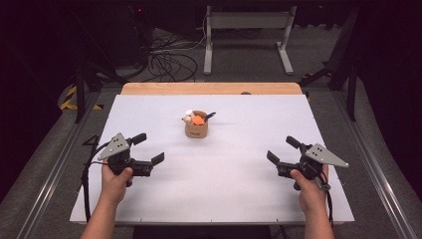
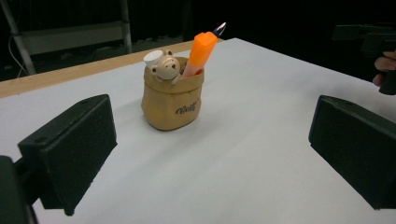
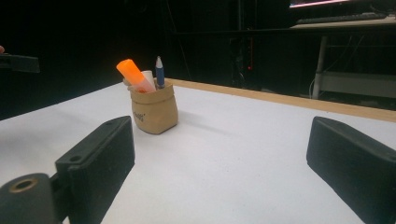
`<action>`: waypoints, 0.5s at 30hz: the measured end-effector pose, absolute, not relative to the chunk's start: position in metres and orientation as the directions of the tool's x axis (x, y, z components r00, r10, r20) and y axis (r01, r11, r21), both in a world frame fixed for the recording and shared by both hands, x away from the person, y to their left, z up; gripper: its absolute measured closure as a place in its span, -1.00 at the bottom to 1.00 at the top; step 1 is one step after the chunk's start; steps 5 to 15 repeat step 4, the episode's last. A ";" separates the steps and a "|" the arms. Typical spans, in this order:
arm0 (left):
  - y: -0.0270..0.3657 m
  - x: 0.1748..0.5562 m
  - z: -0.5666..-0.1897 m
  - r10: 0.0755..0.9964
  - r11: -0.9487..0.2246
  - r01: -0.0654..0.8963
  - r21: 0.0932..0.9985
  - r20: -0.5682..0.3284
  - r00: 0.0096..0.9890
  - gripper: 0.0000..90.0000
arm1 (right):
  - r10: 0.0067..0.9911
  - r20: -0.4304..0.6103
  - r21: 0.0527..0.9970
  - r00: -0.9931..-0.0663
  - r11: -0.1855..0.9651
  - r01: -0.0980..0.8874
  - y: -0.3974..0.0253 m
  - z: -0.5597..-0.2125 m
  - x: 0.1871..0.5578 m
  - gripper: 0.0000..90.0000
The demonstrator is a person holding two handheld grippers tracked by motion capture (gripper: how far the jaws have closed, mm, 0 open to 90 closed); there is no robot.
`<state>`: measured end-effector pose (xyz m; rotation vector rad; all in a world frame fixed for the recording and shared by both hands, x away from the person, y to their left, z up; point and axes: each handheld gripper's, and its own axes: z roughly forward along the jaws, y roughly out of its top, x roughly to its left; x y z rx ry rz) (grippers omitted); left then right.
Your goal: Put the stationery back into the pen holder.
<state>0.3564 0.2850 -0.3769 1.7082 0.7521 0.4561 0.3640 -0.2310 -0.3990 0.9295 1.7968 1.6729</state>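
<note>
- Left gripper (image 1: 148, 148): black body, blocky black jaws, grey three-cornered plate, black cable.
- Right gripper (image 1: 281, 148): same build.
- Forearms: bare, no sleeves.

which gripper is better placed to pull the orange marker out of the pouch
Probably the left gripper: it looks slightly nearer the pouch, and the orange marker stands unobstructed ahead. The right gripper is open too.

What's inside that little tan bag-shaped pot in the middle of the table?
The tan pot holds an orange marker, a dark pen, a small bear figure and something white. Their lower parts are hidden by its wall.
</note>
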 end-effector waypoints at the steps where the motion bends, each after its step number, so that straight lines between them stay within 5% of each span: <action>1: 0.285 0.356 -0.377 0.691 -0.136 0.245 0.960 -0.085 0.718 -0.97 | 0.767 0.082 0.991 -0.636 0.007 0.136 -0.231 -0.399 0.364 -0.81; 15: 0.286 0.356 -0.377 0.691 -0.132 0.244 0.961 -0.087 0.718 -0.97 | 0.767 0.085 0.991 -0.636 0.003 0.137 -0.231 -0.399 0.364 -0.82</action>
